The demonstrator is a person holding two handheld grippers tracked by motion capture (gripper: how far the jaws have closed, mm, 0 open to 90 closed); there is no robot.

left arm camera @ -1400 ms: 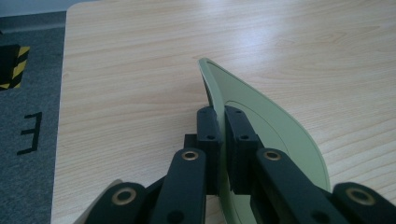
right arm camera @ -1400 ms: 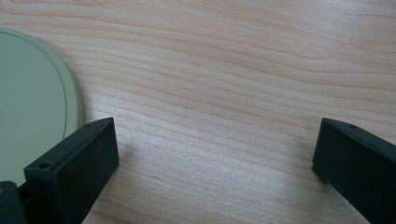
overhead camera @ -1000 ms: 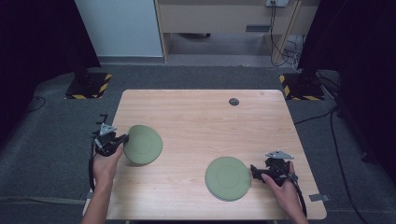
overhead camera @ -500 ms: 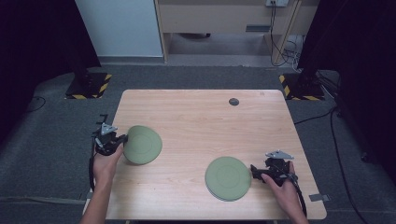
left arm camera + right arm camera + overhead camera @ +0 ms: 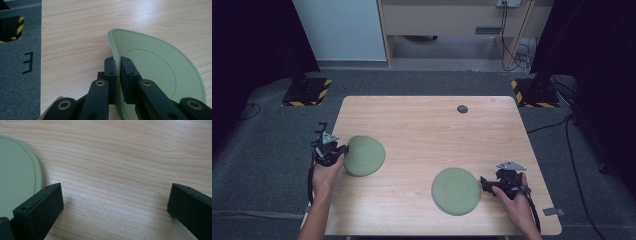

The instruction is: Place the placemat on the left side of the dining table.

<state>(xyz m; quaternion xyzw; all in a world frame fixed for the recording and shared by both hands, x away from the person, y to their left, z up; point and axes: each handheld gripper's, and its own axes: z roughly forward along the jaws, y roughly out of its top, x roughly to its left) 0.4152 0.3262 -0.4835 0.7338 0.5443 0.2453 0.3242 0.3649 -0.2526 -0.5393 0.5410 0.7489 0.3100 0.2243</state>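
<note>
Green and matte, the left plate [image 5: 364, 155] is a smooth round dish with a faint ring pressed inside its raised rim; it sits at about nine o'clock on the table [image 5: 422, 125], tilted, its near edge lifted off the wood. The left gripper [image 5: 337, 150] has that rim pinched between its two black jaws, which stand almost together with only the thin lip of the plate between the ribbed pads [image 5: 130, 75]. In the left gripper view the rim [image 5: 113, 47] curves up and away from the pads, the dish's far edge resting on the boards.

At about five o'clock a second green plate [image 5: 456, 191] of the same shape lies flat. The right gripper [image 5: 486, 182] rests just beside its right edge, jaws spread wide and holding nothing; bare wood shows between them.

Pale, fine-grained timber makes up the tabletop, rectangular with soft corners. A small dark round disc [image 5: 462, 109] sits near twelve o'clock, well apart from both plates.
</note>
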